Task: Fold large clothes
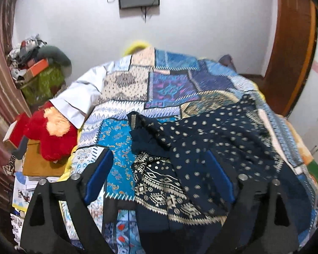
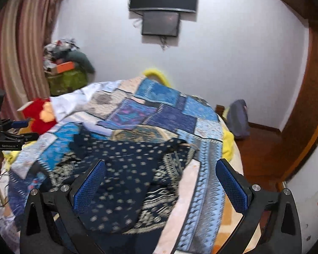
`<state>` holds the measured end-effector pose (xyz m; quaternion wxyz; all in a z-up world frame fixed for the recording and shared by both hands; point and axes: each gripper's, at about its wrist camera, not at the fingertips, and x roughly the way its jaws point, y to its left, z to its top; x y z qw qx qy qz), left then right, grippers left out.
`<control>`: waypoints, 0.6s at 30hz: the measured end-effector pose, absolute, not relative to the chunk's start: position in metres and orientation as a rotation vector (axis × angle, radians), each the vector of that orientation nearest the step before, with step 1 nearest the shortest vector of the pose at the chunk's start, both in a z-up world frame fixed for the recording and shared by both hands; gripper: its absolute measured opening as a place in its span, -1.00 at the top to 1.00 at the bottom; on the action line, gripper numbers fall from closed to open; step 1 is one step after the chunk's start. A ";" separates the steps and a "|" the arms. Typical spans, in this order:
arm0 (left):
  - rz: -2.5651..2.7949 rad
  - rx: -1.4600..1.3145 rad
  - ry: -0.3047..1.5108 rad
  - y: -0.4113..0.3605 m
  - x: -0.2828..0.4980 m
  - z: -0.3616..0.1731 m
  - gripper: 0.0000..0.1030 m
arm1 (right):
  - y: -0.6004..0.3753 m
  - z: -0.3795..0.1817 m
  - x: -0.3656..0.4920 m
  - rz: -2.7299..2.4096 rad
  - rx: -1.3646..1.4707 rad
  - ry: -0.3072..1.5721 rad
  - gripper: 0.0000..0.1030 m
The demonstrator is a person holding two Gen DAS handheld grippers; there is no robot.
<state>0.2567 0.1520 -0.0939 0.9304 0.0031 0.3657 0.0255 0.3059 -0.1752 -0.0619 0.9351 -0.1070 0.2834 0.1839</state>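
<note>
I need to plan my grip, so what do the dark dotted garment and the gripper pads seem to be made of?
Dark dotted garment: looks like thin, matte woven fabric, since it drapes limp and wrinkles.
Right gripper pads: seemingly blue rubber or plastic, with a knurled grid texture.

Rumpled navy garment (image 1: 212, 139) blocks the bedspread's (image 1: 127, 86) near half; far half open.

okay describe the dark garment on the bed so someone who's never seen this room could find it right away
Start at the bed's blue patchwork bedspread. The navy garment lies crumpled on its near end, in front of both open tools. Unlike the bright patches under it, it is dark with small pale dots and a cream geometric border.
</note>
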 end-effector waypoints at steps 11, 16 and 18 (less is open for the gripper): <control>0.041 -0.099 0.908 0.162 0.179 -0.150 -1.00 | -0.173 -0.107 0.224 0.463 -0.184 0.739 -1.00; 0.078 -0.165 1.042 0.180 0.158 -0.213 -1.00 | -0.191 -0.158 0.219 0.455 -0.069 0.926 -1.00; 0.064 -0.251 1.092 0.190 0.150 -0.237 -1.00 | -0.200 -0.176 0.220 0.463 0.001 1.005 -1.00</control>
